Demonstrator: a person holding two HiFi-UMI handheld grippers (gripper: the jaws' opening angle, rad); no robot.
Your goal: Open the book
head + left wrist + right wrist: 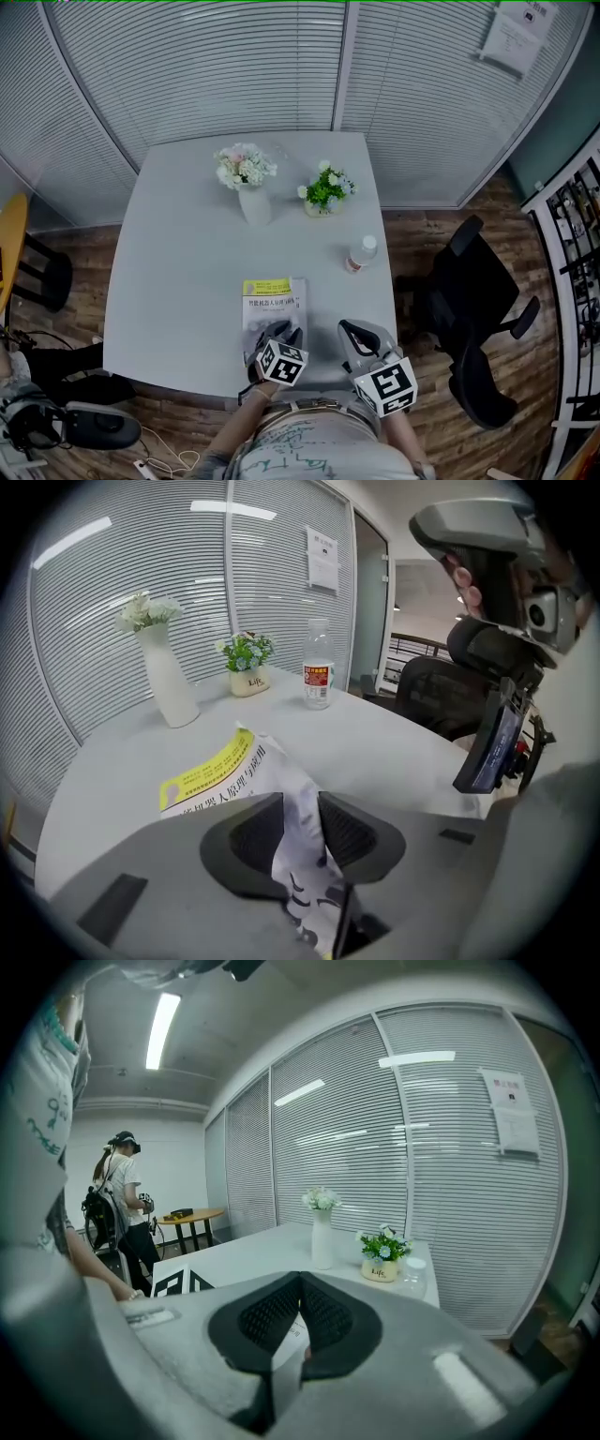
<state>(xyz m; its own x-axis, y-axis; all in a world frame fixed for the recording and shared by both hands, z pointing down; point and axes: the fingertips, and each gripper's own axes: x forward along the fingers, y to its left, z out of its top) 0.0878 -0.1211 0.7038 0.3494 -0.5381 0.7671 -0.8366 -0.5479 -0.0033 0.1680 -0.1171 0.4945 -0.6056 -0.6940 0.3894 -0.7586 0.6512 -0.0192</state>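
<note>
The grey table (187, 281) filled most of my head view, its near edge right against the person's body. A black office chair (478, 309) stood off the table at about 3 o'clock, on the wood floor.

The book (272, 305) lay at the table's 6 o'clock edge, with its yellow title band on the far end. In the left gripper view the book (220, 771) had its near part raised off the table and bowed upward. The far end looked lower, toward the table.

The left gripper (281, 330) sat over the book's near end. In its own view the left gripper (300, 832) had both jaws pressed onto the lifted cover, with the printed sheet running up between the pads. The right gripper (349, 328) was at 3 o'clock from the left one, just beside the book's right edge and not on it. In its own view the right gripper (300, 1283) had its jaws together at the tips. A sliver of white printed paper showed low in the gap behind them, and I could not tell if it was pinched.

A white vase (253, 202) of pale flowers stood at 12 o'clock from the book, well apart. A small potted plant (325, 192) sat at the vase's 3 o'clock, near it. A clear bottle (360, 253) stood at 2 o'clock from the book, near the table's right edge.
</note>
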